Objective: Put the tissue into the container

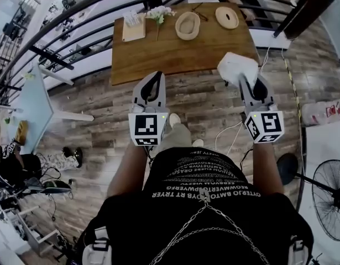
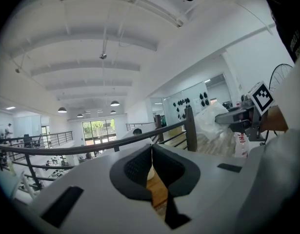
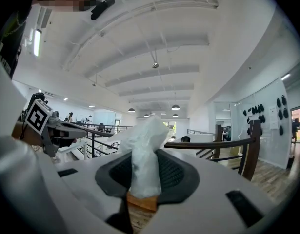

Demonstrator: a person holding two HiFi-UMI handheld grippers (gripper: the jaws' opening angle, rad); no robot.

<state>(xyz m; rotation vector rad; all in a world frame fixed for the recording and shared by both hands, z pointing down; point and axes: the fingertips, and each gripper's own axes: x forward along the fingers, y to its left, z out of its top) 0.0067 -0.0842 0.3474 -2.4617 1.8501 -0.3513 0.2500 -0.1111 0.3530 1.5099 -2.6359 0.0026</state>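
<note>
Gripping: right gripper (image 1: 251, 84) pinches tissue (image 1: 236, 68).
Left gripper (image 1: 153, 81): clenched, empty.
Risk: light pinch; tissue could slip before the table (image 1: 181, 48) ahead.

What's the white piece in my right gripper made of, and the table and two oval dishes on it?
Tissue: looks like thin soft paper, matte white, crumpled into folds.
Table: wood or veneer, warm brown, grain lines showing, low sheen.
Oval dishes: pale tan, matte; perhaps woven fibre or light wood, too small to tell.
</note>
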